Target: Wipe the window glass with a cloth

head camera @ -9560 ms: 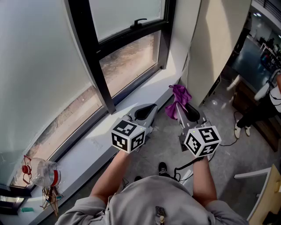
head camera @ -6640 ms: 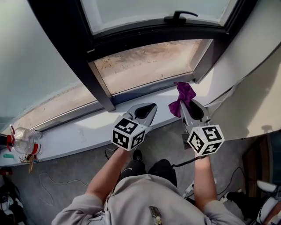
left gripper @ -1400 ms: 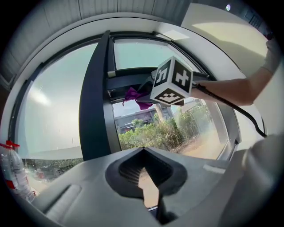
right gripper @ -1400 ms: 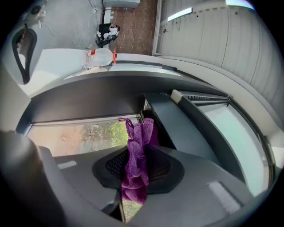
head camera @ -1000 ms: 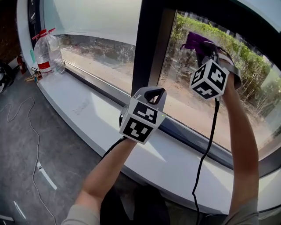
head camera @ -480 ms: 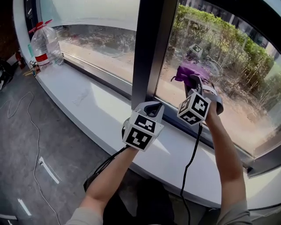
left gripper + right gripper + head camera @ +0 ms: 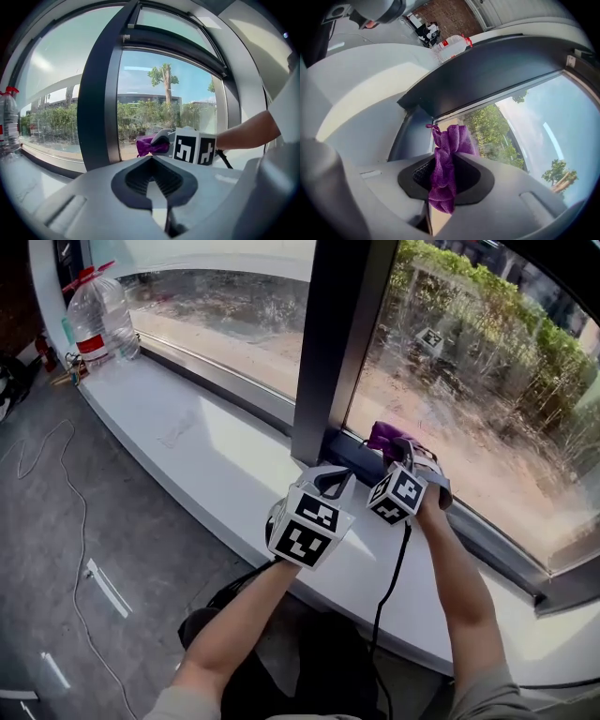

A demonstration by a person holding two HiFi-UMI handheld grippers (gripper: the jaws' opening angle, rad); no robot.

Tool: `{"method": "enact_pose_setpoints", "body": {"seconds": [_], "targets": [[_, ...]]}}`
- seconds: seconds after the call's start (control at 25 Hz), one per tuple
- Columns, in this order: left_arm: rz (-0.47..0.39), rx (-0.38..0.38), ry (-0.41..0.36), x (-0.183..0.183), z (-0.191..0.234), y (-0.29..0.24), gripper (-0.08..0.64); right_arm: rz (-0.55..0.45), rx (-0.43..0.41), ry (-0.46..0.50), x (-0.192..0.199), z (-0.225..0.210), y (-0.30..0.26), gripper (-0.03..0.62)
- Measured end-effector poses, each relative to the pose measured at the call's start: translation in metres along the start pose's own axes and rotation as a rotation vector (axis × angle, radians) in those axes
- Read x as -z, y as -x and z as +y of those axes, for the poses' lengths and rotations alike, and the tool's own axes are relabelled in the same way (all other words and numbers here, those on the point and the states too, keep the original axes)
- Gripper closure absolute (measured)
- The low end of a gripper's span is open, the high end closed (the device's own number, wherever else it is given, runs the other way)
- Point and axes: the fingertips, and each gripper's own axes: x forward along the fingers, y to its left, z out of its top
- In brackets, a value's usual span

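Right gripper view: your right gripper (image 7: 443, 165) clamped purple cloth (image 7: 449, 143). Wad sat low against window glass (image 7: 469, 371), just right of dark mullion (image 7: 336, 343). Left gripper (image 7: 152, 183) idle below mullion, jaws together, nothing between. Glass looked dusty, so most wiping probably left.

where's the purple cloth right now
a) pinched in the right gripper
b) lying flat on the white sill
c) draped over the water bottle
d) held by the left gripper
A: the purple cloth sits bunched between the fingers of the right gripper, low by the window glass next to the dark frame post.
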Motion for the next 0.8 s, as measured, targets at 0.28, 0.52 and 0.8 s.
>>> {"method": "enact_pose_setpoints", "body": {"seconds": [0.28,0.52,0.8], "targets": [[-0.002,0.007,-0.003,-0.001,0.000,0.003,0.558,0.041,-0.116,-0.024,0.012,0.042,-0.020,0.490],[-0.003,-0.021,-0.081,-0.021,0.011,0.005,0.559,0.005,-0.081,-0.023,0.003,0.024,0.002,0.489],[-0.060,-0.064,-0.153,-0.080,0.028,0.014,0.560,-0.108,0.122,0.017,-0.029,-0.073,0.075,0.489]]}}
